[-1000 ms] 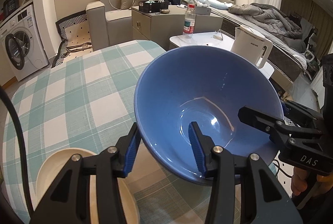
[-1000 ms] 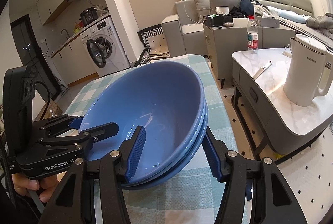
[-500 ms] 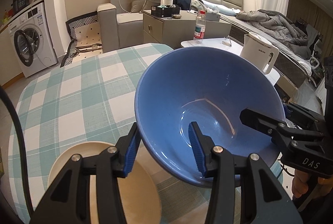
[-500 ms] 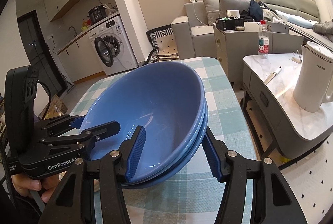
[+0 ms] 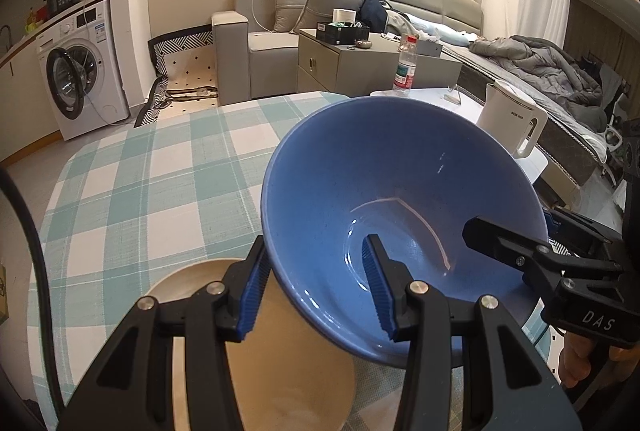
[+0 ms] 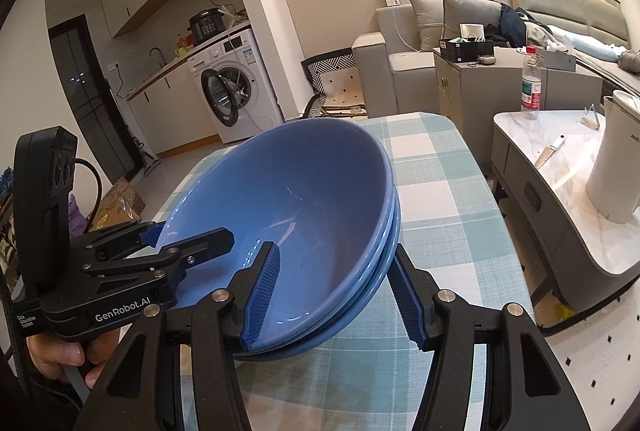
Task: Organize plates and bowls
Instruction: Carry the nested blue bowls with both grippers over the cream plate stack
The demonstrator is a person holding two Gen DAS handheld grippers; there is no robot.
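Above the table's (image 6: 436, 199) near edge, both grippers, left (image 5: 316, 287) and right (image 6: 332, 291), pinched the stacked blue bowls' (image 6: 304, 207) opposite rims; uneven pulling risked tipping them onto the beige plate (image 5: 280, 359).

We're in a small studio home: a grey sofa (image 5: 256, 31) with cushions, an unmade bed (image 5: 532, 67) right behind it, and a washing machine (image 6: 236, 91) under a kitchen counter with a pressure cooker (image 6: 206, 25) on top. A checked cloth covers the worktop (image 5: 160, 167); a white kettle (image 5: 510, 121) stands close by.
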